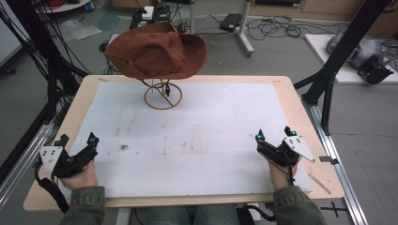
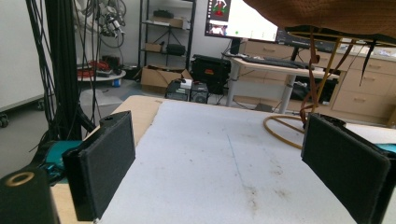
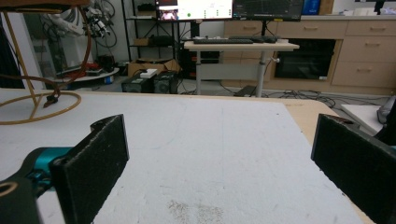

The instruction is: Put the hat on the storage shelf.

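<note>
From above, the hat [image 1: 157, 50] sits on top of a wire stand [image 1: 163, 95] at the far side of the table [image 1: 291, 101], towards its left half. The brown brim droops over the stand's ring base, which rests on the white mat [image 1: 202, 136]. The left gripper [image 1: 77, 142] is well back from the stand, at the near left corner of the mat, held in a hand [image 1: 80, 177], jaws spread wide with nothing between them. The right gripper [image 1: 273, 135] is just as far from the stand, at the near right edge of the mat, jaws also spread wide and empty, its hand [image 1: 280, 174] tucked under it.

Over to the left gripper view: two black jaws stand far apart, bare mat between them. Beyond the right-hand jaw, the stand's yellow ring [image 2: 285, 130] lies on the mat, and the hat brim [image 2: 327, 16] hangs across the top right corner above it. A monitor [image 2: 243, 21] glows behind the stand, across the room.

Now the right gripper view: jaws again set wide, gripping nothing, stained mat between them. The stand [image 3: 35, 100] is off to the upper left, well apart from the jaws, its thin legs rising to a sliver of brim [image 3: 42, 3] at the top edge. A desk [image 3: 240, 46] stands far beyond the stand's side of the table.
</note>
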{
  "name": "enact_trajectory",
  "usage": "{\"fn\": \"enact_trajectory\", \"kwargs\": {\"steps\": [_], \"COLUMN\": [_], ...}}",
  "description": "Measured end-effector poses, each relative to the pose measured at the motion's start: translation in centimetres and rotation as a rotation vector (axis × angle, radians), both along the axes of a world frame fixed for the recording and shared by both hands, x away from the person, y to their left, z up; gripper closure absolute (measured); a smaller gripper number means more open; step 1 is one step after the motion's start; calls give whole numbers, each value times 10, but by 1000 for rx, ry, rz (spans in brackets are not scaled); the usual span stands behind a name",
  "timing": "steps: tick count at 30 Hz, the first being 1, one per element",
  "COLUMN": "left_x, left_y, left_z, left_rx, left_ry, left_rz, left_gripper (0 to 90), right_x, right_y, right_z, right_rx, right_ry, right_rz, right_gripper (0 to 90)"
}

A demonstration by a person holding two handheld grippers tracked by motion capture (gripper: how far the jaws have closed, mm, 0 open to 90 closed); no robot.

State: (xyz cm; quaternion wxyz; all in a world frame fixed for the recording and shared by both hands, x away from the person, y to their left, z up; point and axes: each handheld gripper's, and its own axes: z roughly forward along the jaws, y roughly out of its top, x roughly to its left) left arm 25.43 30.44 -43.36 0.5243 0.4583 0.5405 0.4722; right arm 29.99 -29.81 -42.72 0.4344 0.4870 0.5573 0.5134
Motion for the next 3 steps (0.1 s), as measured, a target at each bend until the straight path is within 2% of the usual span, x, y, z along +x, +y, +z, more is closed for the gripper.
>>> {"fn": "enact_trajectory", "kwargs": {"steps": [3], "left_x": [0], "left_y": [0], "left_z": [0], "left_rx": [0], "left_ry": [1], "left_rz": [0], "left_gripper": [101], "right_x": [1], "right_y": [0], "right_z": [-1], "right_rx": [0], "right_ry": [1], "right_rz": [2], "right_gripper": [36]}}
